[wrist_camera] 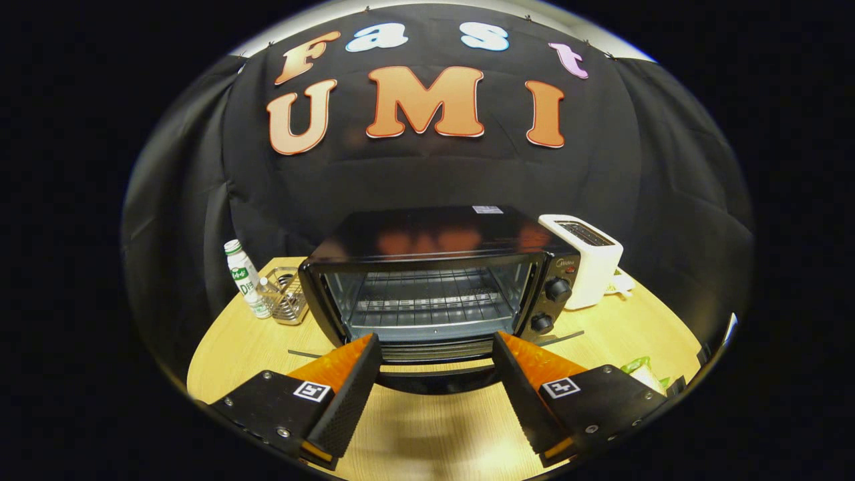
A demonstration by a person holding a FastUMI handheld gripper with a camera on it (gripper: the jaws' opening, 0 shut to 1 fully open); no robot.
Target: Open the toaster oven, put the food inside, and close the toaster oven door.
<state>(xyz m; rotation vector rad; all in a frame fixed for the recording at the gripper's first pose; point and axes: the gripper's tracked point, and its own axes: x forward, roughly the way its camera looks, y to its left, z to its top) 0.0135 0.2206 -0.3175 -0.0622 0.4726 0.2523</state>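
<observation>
Gripper view: a toaster oven [434,280] sits on a wooden table [427,427], straight ahead of the gripper [437,374], whose two fingers are spread wide apart and hold nothing. The oven door [437,374] is already folded down flat toward the camera, its front edge lying between the fingertips, so the opening step looks done. Inside, a wire rack [427,300] is bare; no food is in the oven yet. A pale bundle with green in it [642,371], possibly the food, lies on the table just beyond the right finger, but it is too small to tell for sure. To the oven's right stands a white toaster [591,257]; to its left, a plastic bottle [246,279] beside a small wire basket [288,295]. Loading the food and closing the door are left to do.
</observation>
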